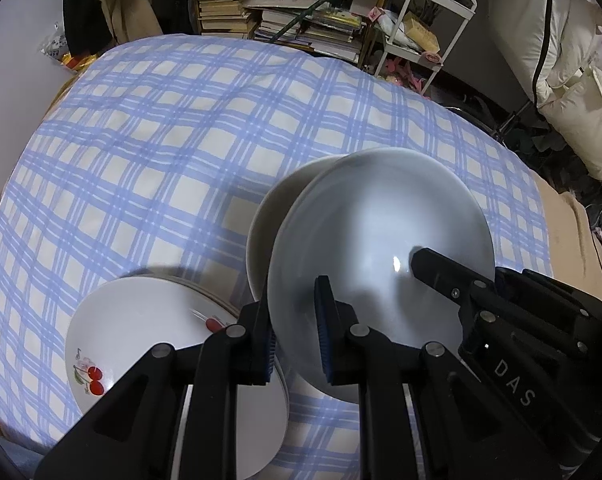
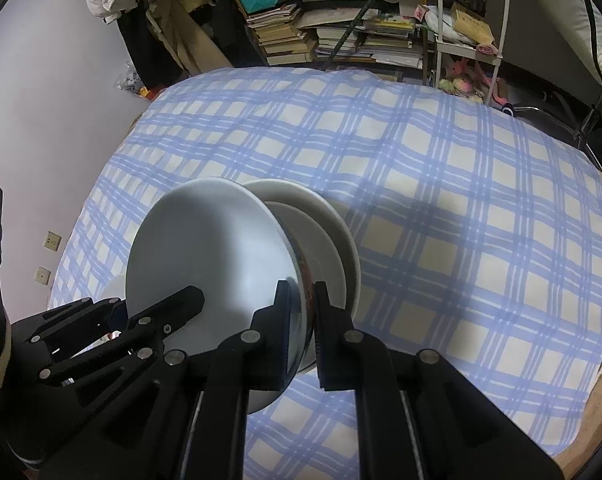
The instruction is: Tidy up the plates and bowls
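A pale grey bowl (image 1: 381, 248) is held up over the checked cloth, with a cream bowl (image 1: 277, 216) just behind it. My left gripper (image 1: 295, 336) is shut on the grey bowl's near rim. My right gripper (image 2: 303, 320) is shut on the grey bowl's (image 2: 205, 248) opposite rim, which shows a dark red pattern outside; its finger (image 1: 441, 276) reaches into the bowl in the left wrist view. The cream bowl (image 2: 329, 224) sits beyond. A stack of white plates with a cherry print (image 1: 153, 344) lies on the cloth at the lower left.
The blue and cream checked cloth (image 1: 161, 160) covers a wide surface. Beyond it stand bookshelves with stacked books (image 1: 293, 20), a white trolley (image 1: 429, 28) and hanging clothes (image 2: 169, 32). A grey wall (image 2: 41, 100) is on the left.
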A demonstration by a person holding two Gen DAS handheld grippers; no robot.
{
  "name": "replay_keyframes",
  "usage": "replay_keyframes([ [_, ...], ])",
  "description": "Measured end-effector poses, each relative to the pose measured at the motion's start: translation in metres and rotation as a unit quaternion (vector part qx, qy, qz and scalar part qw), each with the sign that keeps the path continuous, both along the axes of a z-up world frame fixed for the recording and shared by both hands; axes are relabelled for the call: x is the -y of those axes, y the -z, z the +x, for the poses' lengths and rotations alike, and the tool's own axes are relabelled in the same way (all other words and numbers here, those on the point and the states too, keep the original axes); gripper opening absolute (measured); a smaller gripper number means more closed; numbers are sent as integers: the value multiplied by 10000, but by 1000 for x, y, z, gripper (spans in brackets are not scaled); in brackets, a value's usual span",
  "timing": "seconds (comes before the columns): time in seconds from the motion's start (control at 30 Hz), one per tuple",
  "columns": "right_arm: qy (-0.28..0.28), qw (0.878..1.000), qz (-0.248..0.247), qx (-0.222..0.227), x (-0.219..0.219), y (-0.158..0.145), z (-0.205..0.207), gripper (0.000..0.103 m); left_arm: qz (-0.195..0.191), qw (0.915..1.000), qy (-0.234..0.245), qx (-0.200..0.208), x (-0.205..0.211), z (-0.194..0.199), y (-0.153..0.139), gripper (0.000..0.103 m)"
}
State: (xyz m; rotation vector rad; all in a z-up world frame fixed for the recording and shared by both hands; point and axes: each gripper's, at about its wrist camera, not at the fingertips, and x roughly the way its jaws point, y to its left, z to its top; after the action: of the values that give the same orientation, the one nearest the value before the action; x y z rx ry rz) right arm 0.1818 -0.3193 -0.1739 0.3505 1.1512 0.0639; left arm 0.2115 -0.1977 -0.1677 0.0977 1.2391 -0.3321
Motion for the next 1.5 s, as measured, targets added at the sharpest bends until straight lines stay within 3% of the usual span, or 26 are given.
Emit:
replay_keyframes([
  [0.53, 48, 9999, -72, -130, -5, 15, 8, 12, 26, 9999, -98, -96, -6, 5, 15, 17],
  [0.87, -346, 9960, -812, 116, -19, 11, 9, 14, -46, 9998, -137, -138, -8, 5, 11, 17],
  [1.03, -478, 9947, -903, 141, -19, 13, 8, 14, -95, 9997, -206, -39, -11, 3, 4, 16],
  [1.37, -570, 9943, -827, 346, -19, -1, 2, 25, 112, 9979, -453, 453, -26, 2, -21, 16],
  [1.5, -544, 9914, -1045, 579, -19, -10, -2, 46, 212, 9972, -488, 523, -37, 4, -28, 17],
])
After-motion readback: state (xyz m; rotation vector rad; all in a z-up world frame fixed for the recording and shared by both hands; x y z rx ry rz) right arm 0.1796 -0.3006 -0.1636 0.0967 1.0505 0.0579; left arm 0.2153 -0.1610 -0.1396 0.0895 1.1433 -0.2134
